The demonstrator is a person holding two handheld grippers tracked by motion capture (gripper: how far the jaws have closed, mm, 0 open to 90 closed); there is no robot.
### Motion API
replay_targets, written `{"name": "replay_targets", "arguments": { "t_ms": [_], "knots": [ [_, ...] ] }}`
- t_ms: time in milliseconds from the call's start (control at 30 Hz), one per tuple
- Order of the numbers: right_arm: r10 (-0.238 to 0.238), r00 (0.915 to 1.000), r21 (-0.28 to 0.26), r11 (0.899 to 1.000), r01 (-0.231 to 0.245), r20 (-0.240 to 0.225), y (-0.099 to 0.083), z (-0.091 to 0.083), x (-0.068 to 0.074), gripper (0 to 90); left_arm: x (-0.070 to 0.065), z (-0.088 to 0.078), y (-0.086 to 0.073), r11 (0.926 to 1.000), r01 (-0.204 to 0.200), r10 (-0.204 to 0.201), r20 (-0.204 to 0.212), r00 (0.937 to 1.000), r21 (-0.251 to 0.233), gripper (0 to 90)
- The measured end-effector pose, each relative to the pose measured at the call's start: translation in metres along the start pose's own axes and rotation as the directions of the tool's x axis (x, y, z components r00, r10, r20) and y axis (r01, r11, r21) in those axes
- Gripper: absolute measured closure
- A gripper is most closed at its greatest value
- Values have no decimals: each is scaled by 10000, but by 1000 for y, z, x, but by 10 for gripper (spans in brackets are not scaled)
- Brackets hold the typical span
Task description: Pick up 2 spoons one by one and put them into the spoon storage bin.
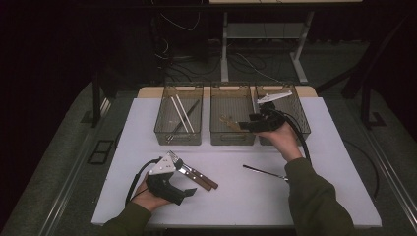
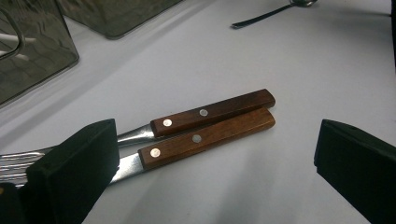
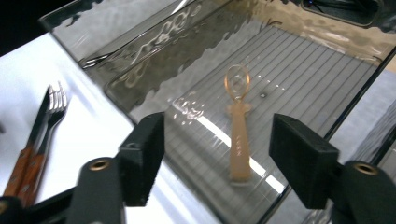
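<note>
Right claw (image 3: 215, 161) blurred, parted above wooden utensil (image 3: 238, 140).

- High view: is looking forward and down from above the person's side, taking in the whole white table (image 1: 236, 196) from afar.
- Left gripper view: is facing low and close across the tabletop.
- Right gripper view: is peering steeply into the middle bin (image 3: 299, 70).
- Both gripper views are sharing the wooden-handled forks (image 2: 210, 126).
</note>
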State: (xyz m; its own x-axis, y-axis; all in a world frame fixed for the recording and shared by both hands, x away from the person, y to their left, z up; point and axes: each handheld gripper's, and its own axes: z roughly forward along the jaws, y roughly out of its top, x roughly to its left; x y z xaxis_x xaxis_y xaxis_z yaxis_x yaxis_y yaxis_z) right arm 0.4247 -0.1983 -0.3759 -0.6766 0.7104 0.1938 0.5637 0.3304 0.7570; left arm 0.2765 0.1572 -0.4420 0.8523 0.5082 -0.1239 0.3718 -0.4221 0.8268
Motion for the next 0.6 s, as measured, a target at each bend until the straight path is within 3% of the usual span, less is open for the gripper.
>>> {"name": "replay_targets", "arguments": {
  "t_ms": [267, 600],
  "knots": [
    [-227, 9988, -243, 9995, 217, -427, -13, -20, 4, 303, 2, 1, 0, 10000, -53, 53, -2, 10000, 65, 0],
    [-507, 9968, -607, 9971, 469, -620, -31, -48, 10, 282, 1, 1, -1, 9999, -8, 8, -19, 10000, 108, 0]
  ]
}}
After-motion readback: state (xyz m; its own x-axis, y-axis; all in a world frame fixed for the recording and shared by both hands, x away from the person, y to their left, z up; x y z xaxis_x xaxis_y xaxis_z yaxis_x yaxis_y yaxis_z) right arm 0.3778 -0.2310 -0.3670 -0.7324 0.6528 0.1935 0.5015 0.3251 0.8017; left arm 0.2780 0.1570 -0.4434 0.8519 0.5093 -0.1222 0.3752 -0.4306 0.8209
